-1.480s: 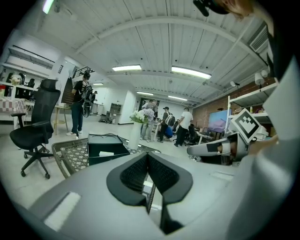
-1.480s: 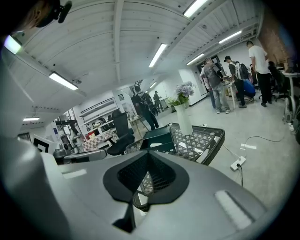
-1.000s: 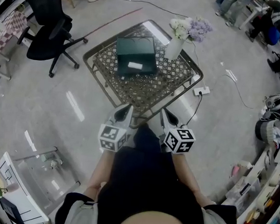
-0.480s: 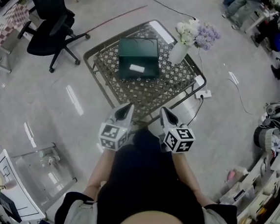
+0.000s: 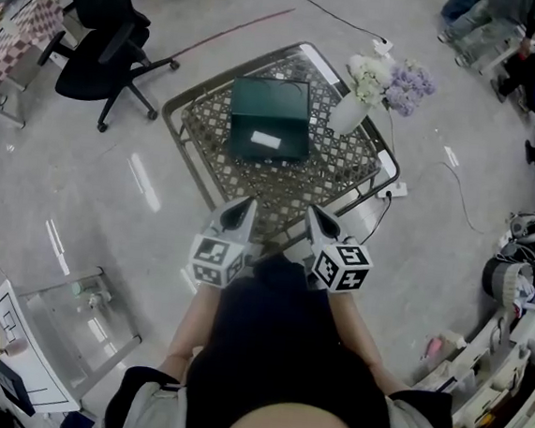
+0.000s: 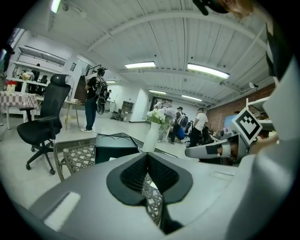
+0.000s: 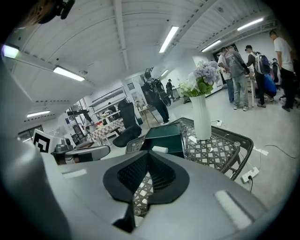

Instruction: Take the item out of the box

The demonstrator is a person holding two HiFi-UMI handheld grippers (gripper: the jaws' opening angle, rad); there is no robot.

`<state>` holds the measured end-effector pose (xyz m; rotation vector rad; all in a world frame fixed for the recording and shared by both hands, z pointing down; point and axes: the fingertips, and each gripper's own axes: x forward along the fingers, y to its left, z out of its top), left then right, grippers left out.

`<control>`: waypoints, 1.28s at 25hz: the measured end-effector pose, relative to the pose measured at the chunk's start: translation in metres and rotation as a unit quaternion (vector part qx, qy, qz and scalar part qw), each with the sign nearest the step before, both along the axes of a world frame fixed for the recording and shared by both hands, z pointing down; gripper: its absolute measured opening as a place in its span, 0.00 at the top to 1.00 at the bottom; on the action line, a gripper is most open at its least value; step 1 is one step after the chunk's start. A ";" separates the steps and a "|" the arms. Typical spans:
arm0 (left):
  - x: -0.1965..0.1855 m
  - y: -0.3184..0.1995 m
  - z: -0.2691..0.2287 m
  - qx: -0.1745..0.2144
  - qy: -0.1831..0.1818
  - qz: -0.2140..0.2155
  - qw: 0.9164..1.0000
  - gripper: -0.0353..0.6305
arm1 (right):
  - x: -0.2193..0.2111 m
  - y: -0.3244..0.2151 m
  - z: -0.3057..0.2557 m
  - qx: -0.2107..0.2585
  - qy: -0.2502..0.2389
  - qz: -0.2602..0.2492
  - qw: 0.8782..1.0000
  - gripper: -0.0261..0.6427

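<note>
A dark green box [image 5: 269, 119] with a white label [image 5: 266, 140] on top rests on a metal lattice table [image 5: 208, 146]. It also shows in the left gripper view as the box [image 6: 114, 146] and in the right gripper view as the box [image 7: 165, 136]. My left gripper [image 5: 244, 206] and right gripper [image 5: 312, 214] hover side by side at the table's near corner, well short of the box. Both are shut with nothing between the jaws, as the left gripper [image 6: 147, 156] and right gripper [image 7: 147, 157] show close up.
A white vase [image 5: 349, 115] of white and lilac flowers [image 5: 393, 79] stands on the table right of the box. A black office chair [image 5: 96, 41] is at the far left, a power strip [image 5: 394, 188] lies on the floor at the right, and people stand at the far right.
The table, box and vase have drifted a little right and down in the head view. Both grippers keep their place and stay shut.
</note>
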<state>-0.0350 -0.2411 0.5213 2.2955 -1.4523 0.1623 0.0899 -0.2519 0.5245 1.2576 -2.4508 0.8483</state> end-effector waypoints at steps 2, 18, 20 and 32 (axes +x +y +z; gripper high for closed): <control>-0.001 -0.006 0.000 -0.002 -0.001 -0.003 1.000 0.93 | -0.002 -0.007 0.001 -0.001 0.000 -0.004 1.000 0.96; -0.017 -0.055 0.019 -0.027 -0.004 -0.029 0.999 0.93 | -0.016 -0.061 0.021 -0.028 0.006 -0.029 0.999 0.96; -0.021 -0.061 0.022 -0.031 -0.004 -0.032 0.999 0.93 | -0.020 -0.067 0.024 -0.032 0.007 -0.034 0.999 0.96; -0.031 -0.089 0.047 -0.063 -0.009 -0.049 0.997 0.93 | -0.039 -0.108 0.043 -0.061 0.012 -0.073 0.995 0.96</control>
